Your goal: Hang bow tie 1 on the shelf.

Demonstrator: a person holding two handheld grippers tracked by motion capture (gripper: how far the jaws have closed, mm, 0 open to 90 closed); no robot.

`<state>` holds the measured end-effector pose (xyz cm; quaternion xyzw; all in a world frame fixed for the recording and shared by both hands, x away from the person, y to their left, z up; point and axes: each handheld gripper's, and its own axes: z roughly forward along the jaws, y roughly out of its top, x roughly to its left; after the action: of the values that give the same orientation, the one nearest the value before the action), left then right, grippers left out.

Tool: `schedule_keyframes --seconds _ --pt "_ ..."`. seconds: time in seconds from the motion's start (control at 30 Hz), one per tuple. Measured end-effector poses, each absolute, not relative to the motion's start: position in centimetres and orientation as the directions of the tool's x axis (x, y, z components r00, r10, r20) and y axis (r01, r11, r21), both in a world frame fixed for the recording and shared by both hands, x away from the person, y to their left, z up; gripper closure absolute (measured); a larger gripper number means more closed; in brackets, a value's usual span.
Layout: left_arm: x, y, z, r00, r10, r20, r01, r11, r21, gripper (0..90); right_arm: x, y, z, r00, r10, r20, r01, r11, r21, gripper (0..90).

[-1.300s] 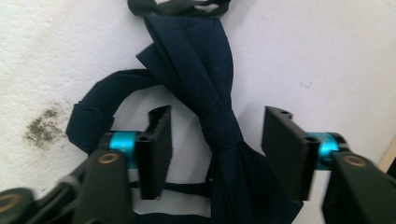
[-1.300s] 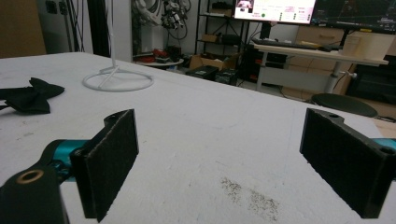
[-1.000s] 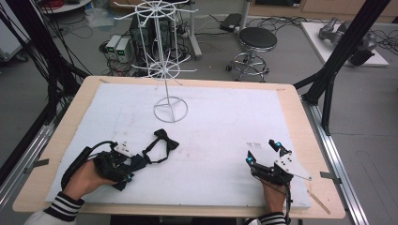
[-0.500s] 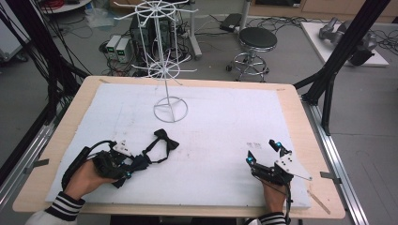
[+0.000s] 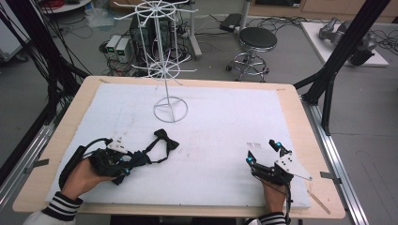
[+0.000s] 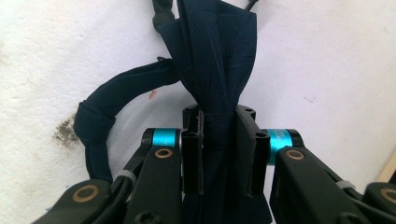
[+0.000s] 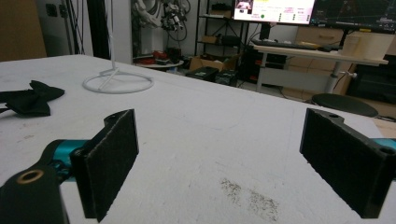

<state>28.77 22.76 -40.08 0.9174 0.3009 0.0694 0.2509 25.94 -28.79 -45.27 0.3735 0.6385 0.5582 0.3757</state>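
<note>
Left claw (image 6: pixel 219 140) jaws just closing, now pinching bow tie (image 6: pixel 217 60) at its knot, tie lying flat on tabletop (image 5: pixel 225 136) near left. Right claw (image 5: pixel 265 152) resting wide open, empty. Lifting and hanging on rack (image 5: pixel 164 70) apparently remaining.

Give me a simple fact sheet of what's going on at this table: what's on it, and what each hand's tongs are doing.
Surface: white sheet covering a wooden table
Item in hand: dark bow tie with a strap, lying flat on the sheet
Left tongs: have just been closing; now clamped on the bow tie's fabric
Right tongs: wide open, nothing between them, low over the sheet
Other item: white wire display stand with spoked hooks, upright at the far middle of the sheet
Bow tie and stand: apart, not touching
</note>
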Motion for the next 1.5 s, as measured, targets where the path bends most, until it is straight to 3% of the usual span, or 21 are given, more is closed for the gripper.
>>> schedule_keyframes --seconds 1.5 --pt "30.0 24.6 -35.9 0.782 0.622 -0.039 0.4 -0.453 0.796 73.8 25.9 -28.8 -45.3 -0.438 0.897 -0.061 0.058 0.096 0.994 10.9"
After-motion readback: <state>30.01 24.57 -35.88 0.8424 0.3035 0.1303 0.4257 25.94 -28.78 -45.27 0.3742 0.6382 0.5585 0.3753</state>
